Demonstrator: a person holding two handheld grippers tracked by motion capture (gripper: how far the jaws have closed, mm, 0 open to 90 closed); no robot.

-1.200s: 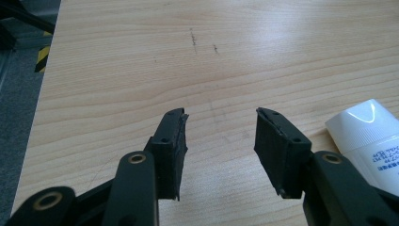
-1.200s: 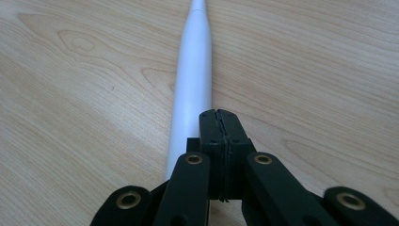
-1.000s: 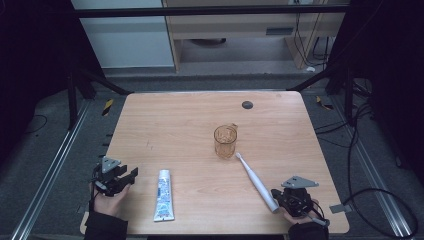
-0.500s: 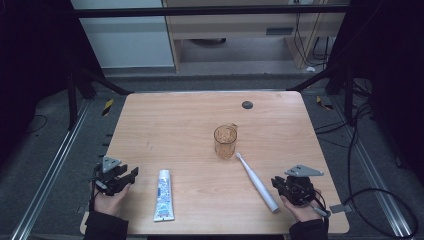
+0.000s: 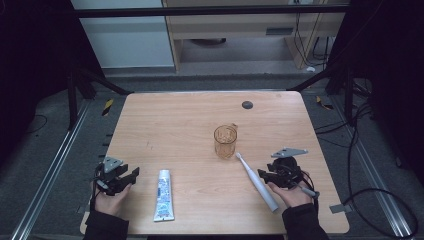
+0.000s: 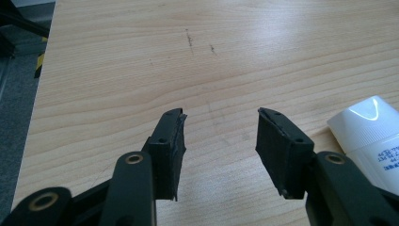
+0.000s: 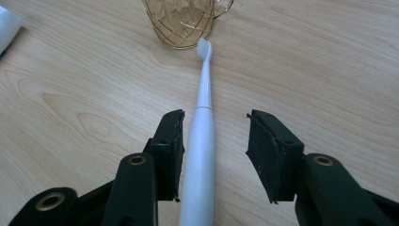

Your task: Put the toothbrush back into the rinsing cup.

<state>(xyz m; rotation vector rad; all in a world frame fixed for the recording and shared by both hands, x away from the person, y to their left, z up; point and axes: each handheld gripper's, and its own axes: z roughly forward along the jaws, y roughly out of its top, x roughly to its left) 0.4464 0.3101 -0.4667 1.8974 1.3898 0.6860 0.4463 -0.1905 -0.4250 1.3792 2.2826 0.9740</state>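
Right gripper let go of the toothbrush; left gripper idle beside the toothpaste tube.

In the right gripper view the right gripper has its jaws apart, having just been opening, and the white electric toothbrush lies flat on the wooden table between them, close by the left pad without being pressed by either. Its bristle head points at the foot of the amber glass cup, just short of touching it. In the high view the cup stands upright near the table's middle; nothing can be seen inside it. The left gripper has its jaws wide with only bare wood between them, and the white tube lies just off its right jaw.
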